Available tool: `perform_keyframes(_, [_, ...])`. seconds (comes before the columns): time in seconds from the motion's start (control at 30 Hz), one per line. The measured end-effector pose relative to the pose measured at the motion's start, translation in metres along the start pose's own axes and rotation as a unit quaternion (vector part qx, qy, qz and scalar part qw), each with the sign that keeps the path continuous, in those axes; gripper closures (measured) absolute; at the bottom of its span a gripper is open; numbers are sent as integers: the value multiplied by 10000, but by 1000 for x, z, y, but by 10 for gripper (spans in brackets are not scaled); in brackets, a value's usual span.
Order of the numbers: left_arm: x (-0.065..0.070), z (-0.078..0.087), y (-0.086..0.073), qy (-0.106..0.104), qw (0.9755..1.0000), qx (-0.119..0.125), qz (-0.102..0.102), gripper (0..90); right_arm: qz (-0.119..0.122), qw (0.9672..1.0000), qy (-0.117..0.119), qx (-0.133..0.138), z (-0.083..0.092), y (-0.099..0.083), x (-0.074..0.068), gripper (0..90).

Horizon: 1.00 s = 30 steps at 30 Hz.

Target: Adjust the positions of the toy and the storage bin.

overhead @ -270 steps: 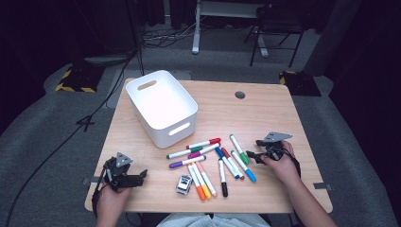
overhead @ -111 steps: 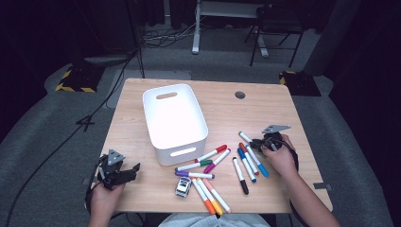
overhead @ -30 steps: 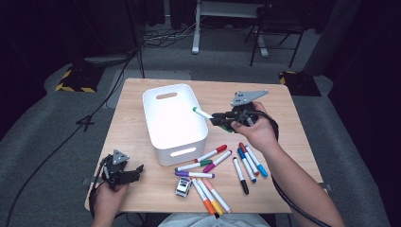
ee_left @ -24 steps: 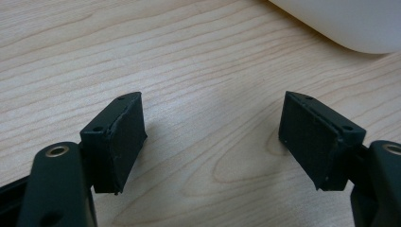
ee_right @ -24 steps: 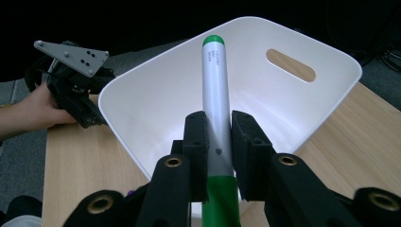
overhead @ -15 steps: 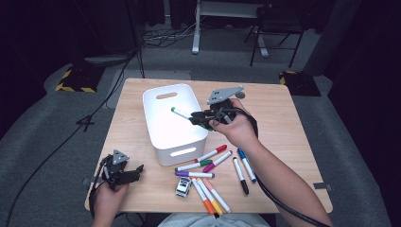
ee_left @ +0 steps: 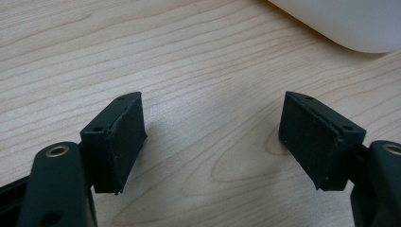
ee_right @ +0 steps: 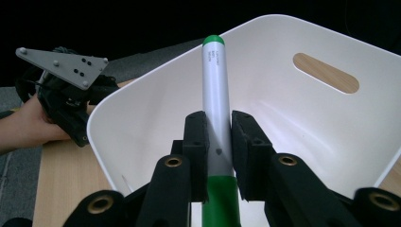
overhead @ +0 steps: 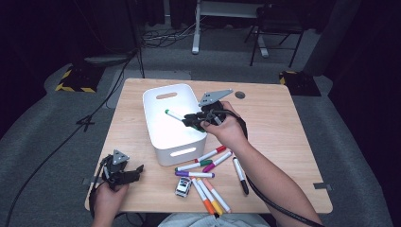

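The green-capped marker with a white plastic barrel (ee_right: pixel 216 101) is a light, stiff, smooth cylinder that could slide or swivel between flat pads, so the best hold is across the barrel near its middle, which is roughly where it is pinched now, just above the green end. It looks clean and straight, with small print below the cap, and it hangs over the open mouth of the white plastic bin with slot handles (overhead: pixel 156 124), pointing toward the bin's far wall. The right gripper (ee_right: pixel 218 130) has its jaws closed tight on the barrel, pads pressing from both sides. The left gripper (overhead: pixel 124 173) rests at the near left corner of the light wooden table (overhead: pixel 283 123), its jaws standing apart with nothing between them. In front of the bin lie the loose coloured markers (overhead: pixel 208 165) and a small toy car (overhead: pixel 182 187), well apart from the held marker.
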<state>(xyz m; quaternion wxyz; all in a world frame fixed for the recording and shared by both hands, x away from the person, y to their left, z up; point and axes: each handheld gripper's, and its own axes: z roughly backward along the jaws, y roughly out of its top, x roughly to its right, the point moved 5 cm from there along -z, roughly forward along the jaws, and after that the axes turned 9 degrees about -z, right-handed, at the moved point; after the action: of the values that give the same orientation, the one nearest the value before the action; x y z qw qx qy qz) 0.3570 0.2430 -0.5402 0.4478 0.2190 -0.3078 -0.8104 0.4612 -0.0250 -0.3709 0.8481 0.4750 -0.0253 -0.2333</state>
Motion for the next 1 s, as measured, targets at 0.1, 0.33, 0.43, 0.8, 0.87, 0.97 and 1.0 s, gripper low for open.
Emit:
perform_keyframes(0.1, [0, 0, 0, -8, 10000, 1, -27, 240, 18, 10000, -51, -43, -4, -6, 3, 769])
perform_keyframes(0.33, [0, 0, 0, -19, 10000, 4, -25, 240, -55, 9999, -72, -104, -8, -17, 8, 769])
perform_keyframes(0.43, [0, 0, 0, -14, 10000, 2, -29, 240, -45, 9999, -58, -130, -11, -20, 8, 769])
perform_keyframes(0.8, [0, 0, 0, -9, 10000, 2, -47, 240, 56, 9989, -110, -444, -18, -25, 5, 769])
perform_keyframes(0.87, [0, 0, 0, -7, 10000, 2, -48, 240, 65, 9988, -114, -480, -19, -26, 4, 768])
perform_keyframes(0.97, [0, 0, 0, -22, 10000, 9, -57, 240, 95, 9977, -172, -646, -22, -28, 4, 768])
perform_keyframes(1.0, [0, 0, 0, -23, 10000, 8, -58, 240, 86, 9976, -178, -668, -23, -28, 4, 768])
